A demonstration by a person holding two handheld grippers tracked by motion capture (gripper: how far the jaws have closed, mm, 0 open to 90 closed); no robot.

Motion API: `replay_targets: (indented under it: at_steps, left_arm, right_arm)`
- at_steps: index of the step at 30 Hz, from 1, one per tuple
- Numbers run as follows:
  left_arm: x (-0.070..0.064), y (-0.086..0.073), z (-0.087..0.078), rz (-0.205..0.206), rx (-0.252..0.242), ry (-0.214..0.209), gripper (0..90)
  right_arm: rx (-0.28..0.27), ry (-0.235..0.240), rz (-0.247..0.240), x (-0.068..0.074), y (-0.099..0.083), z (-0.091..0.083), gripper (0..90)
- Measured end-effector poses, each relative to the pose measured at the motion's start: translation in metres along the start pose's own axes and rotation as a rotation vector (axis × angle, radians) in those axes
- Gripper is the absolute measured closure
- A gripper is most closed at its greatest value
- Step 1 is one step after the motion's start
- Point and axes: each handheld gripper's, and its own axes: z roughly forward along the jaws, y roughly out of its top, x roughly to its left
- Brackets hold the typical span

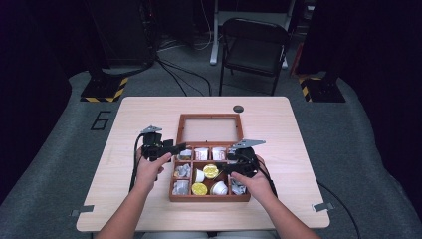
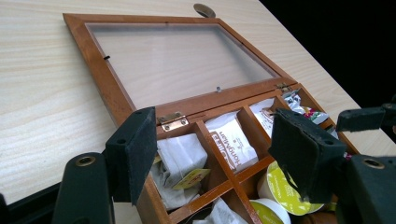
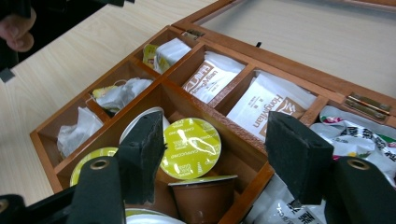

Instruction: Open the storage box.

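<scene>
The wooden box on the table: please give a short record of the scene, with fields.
box: wooden box, divided into compartments, on the table
lid: glass lid open, lying flat behind the box
contents: coffee capsules in the middle; sachets in the back row
left gripper: open, at the box's back left corner
right gripper: open, over the capsules

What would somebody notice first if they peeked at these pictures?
A wooden box sits open mid-table, its glass lid lying flat behind it. Inside, yellow-topped cups fill the middle compartments and white packets the back row. The left tongs and right tongs hover open over it.
</scene>
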Motion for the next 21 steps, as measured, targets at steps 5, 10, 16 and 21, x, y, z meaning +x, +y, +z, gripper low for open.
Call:
replay_targets:
  at_steps: [5,10,16,21]
  left_arm:
    - [0.000,-0.004,0.002,0.004,0.014,-0.002,30.9]
    - [0.001,-0.006,0.001,0.004,0.022,0.001,30.8]
    - [0.001,-0.007,-0.005,0.000,0.006,0.002,30.7]
    - [0.004,-0.008,-0.011,-0.010,-0.008,0.010,30.6]
  right_arm:
    - [0.024,0.006,-0.011,0.004,-0.004,0.006,37.4]
    - [0.059,0.009,-0.041,0.010,-0.006,0.016,37.5]
    - [0.109,0.016,-0.056,0.012,-0.009,0.031,38.2]
    - [0.136,0.010,-0.066,0.013,-0.010,0.038,38.4]
